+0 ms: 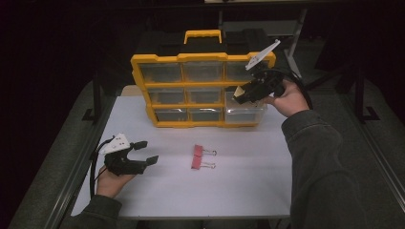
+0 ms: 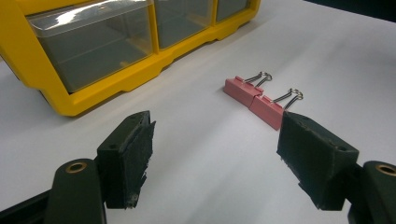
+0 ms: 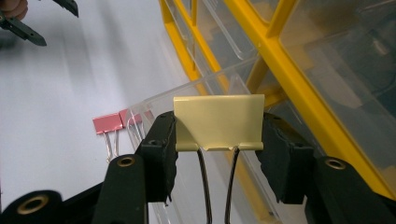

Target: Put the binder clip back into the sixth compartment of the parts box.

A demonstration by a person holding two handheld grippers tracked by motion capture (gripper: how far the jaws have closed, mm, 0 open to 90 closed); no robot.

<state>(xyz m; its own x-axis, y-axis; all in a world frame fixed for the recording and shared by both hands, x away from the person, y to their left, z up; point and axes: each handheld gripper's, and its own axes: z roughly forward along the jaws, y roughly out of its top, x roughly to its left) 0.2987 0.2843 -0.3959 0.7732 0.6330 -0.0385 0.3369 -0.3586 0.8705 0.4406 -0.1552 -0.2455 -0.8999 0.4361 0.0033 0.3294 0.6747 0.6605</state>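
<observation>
My right gripper (image 1: pixel 237 98) is shut on a pale yellow binder clip (image 3: pixel 218 122), its pads pressing the clip's two sides and its black wire handles pointing back toward me. The clip hangs over a clear drawer (image 1: pixel 244 114) pulled out of the bottom right of the yellow organizer (image 1: pixel 138 71). Two pink binder clips (image 1: pixel 197 157) lie side by side on the white table. My left gripper (image 1: pixel 147 152) rests low at the left, open and holding nothing. In the left gripper view the pink clips (image 2: pixel 254 98) lie just beyond its right jaw.
The organizer stands upright at the back of the table (image 1: pixel 239 186), its other clear drawers (image 1: pixel 203 71) pushed in and a yellow handle (image 1: pixel 203 34) on top. Dark floor and metal frame rails surround the table.
</observation>
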